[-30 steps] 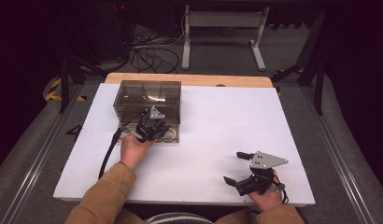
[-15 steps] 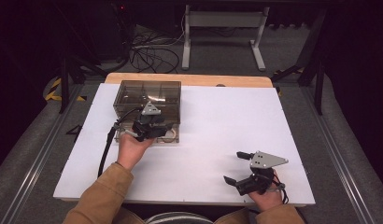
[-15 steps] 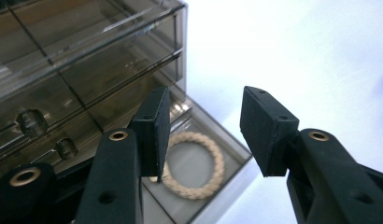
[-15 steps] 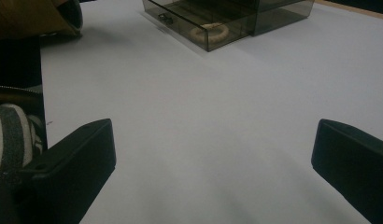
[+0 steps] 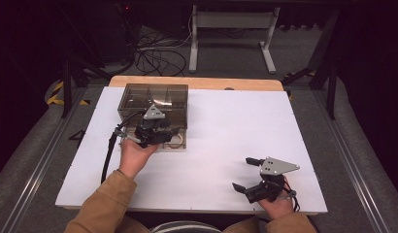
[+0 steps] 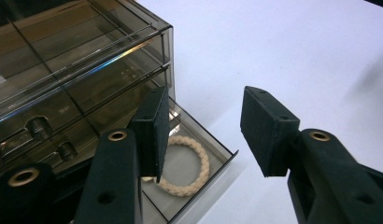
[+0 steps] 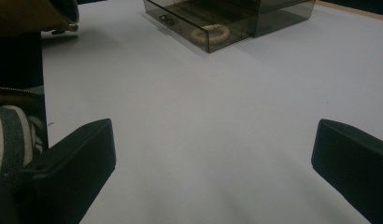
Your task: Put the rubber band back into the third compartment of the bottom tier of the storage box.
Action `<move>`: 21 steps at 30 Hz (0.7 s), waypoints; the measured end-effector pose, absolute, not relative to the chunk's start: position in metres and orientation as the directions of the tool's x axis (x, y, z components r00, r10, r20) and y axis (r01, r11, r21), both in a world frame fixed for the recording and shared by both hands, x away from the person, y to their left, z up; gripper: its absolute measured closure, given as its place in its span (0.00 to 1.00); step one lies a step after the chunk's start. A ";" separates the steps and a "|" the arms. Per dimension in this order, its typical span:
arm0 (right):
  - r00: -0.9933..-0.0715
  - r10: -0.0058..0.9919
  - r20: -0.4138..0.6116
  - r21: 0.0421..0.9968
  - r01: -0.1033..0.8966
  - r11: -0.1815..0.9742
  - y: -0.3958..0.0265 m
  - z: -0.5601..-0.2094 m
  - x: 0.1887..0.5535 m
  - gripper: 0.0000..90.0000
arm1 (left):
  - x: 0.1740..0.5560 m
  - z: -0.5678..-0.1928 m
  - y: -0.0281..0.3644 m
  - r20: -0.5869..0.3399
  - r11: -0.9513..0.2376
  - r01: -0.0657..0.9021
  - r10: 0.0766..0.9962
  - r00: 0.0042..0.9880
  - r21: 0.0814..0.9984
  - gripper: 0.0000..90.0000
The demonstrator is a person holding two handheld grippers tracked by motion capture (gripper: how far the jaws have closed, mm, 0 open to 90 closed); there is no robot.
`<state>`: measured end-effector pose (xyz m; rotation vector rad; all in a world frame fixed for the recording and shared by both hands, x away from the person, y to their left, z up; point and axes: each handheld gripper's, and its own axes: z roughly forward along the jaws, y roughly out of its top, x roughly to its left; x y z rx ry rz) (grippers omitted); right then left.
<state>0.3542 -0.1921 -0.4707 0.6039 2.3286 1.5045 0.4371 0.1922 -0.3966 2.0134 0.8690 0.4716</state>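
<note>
Since a second ago the left tool (image 5: 172, 137) has lifted a little from the open drawer (image 6: 213, 154) of the smoky plastic box (image 5: 153, 99). In the oldest high view it sat low against the box's front, with the hand behind it lower on the desk; half a second ago it already stood higher against the box, and it is much the same now. Its jaws have just been opening and now stand apart with nothing between the pads. The cream braided ring (image 6: 189, 163) lies free on the drawer's floor below them.
</note>
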 end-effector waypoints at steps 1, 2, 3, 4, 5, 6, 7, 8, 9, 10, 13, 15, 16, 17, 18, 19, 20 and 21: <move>-0.865 0.501 -0.026 0.914 0.182 0.362 -0.192 -0.471 0.354 0.00 | 0.436 -0.396 0.193 0.007 -0.383 0.394 0.724 0.690 0.835 0.58; -0.865 0.501 -0.027 0.915 0.181 0.361 -0.192 -0.471 0.354 0.00 | 0.435 -0.396 0.192 -0.002 -0.378 0.395 0.720 0.694 0.837 0.58; -0.865 0.501 -0.027 0.915 0.180 0.361 -0.193 -0.470 0.354 0.00 | 0.434 -0.395 0.193 0.000 -0.381 0.391 0.716 0.698 0.837 0.57; -0.865 0.501 -0.027 0.916 0.180 0.359 -0.193 -0.470 0.354 0.00 | 0.433 -0.395 0.193 -0.012 -0.376 0.396 0.713 0.701 0.838 0.56; -0.865 0.501 -0.025 0.916 0.181 0.358 -0.193 -0.470 0.354 0.00 | 0.432 -0.394 0.193 -0.006 -0.380 0.391 0.711 0.703 0.838 0.55; -0.865 0.501 -0.025 0.916 0.181 0.357 -0.193 -0.470 0.354 0.00 | 0.431 -0.393 0.193 -0.002 -0.384 0.388 0.709 0.705 0.838 0.54; -0.865 0.500 -0.026 0.916 0.180 0.358 -0.193 -0.470 0.354 0.00 | 0.429 -0.393 0.193 -0.002 -0.382 0.385 0.708 0.706 0.840 0.52; -0.866 0.500 -0.027 0.916 0.179 0.359 -0.193 -0.470 0.353 0.00 | 0.427 -0.392 0.193 0.011 -0.390 0.374 0.704 0.710 0.842 0.50; -0.865 0.500 -0.027 0.915 0.179 0.360 -0.193 -0.470 0.353 0.00 | 0.425 -0.390 0.193 0.020 -0.389 0.362 0.704 0.710 0.847 0.47; -0.865 0.500 -0.027 0.915 0.180 0.362 -0.193 -0.470 0.353 0.00 | 0.423 -0.389 0.193 0.019 -0.385 0.358 0.702 0.712 0.851 0.43; -0.864 0.502 -0.027 0.916 0.180 0.358 -0.194 -0.470 0.352 0.00 | 0.417 -0.386 0.195 0.022 -0.374 0.338 0.698 0.716 0.863 0.32; -0.863 0.504 -0.025 0.917 0.181 0.355 -0.195 -0.470 0.352 0.00 | 0.413 -0.384 0.195 0.024 -0.372 0.330 0.694 0.720 0.868 0.27; -0.864 0.504 -0.024 0.918 0.181 0.353 -0.195 -0.470 0.352 0.00 | 0.410 -0.384 0.196 0.030 -0.370 0.320 0.693 0.720 0.872 0.25; -0.864 0.502 -0.025 0.918 0.179 0.355 -0.194 -0.470 0.352 0.00 | 0.407 -0.383 0.196 0.035 -0.372 0.314 0.692 0.721 0.873 0.22; -0.865 0.501 -0.026 0.917 0.179 0.356 -0.194 -0.470 0.352 0.00 | 0.404 -0.383 0.197 0.044 -0.376 0.306 0.690 0.722 0.875 0.21; -0.866 0.500 -0.026 0.917 0.178 0.356 -0.194 -0.470 0.352 0.00 | 0.401 -0.383 0.197 0.046 -0.376 0.300 0.688 0.725 0.877 0.20; -0.866 0.500 -0.028 0.918 0.176 0.356 -0.194 -0.470 0.352 0.00 | 0.399 -0.383 0.198 0.040 -0.372 0.298 0.680 0.732 0.879 0.19; -0.866 0.499 -0.028 0.919 0.174 0.354 -0.194 -0.470 0.352 0.00 | 0.397 -0.382 0.199 0.046 -0.378 0.291 0.673 0.738 0.879 0.18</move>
